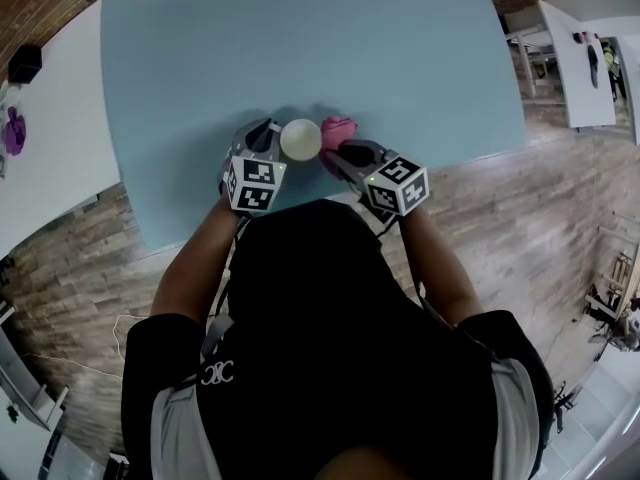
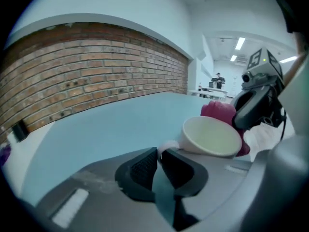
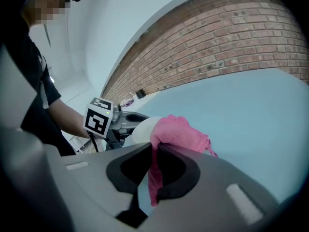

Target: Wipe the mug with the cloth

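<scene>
**Desk:** At the near edge of the blue table (image 1: pixel 300 38), what does the left gripper (image 2: pixel 158 152) have?

**Photographer:** The mug (image 2: pixel 212 137). Its jaws stand narrow, pinched on the white handle (image 2: pixel 166 145), and the open mouth tips toward that gripper's camera. No view settles whether the base rests on the table or hangs just above it.

**Desk:** And to the right of the mug?

**Photographer:** The pink cloth (image 3: pixel 179 129), bunched against the side away from the handle and touching it, as far as the head view shows. The right gripper (image 3: pixel 155 151) holds it. Its jaws are nearly together, with a fold clamped between them and a tail hanging below.

**Desk:** So which step is this?

**Photographer:** By my reading, both things are in hand and the wipe itself is starting, or about to. The mug is steadied on one side and the cloth brought up on the other.

**Desk:** What does the next move ask?

**Photographer:** Probably a firm hold on the handle while the right gripper drags the cloth round the wall and over the rim. The hold on a thin handle is slight, so a hard push from the cloth could twist the mug in the jaws. Light pressure looks wise.
</scene>
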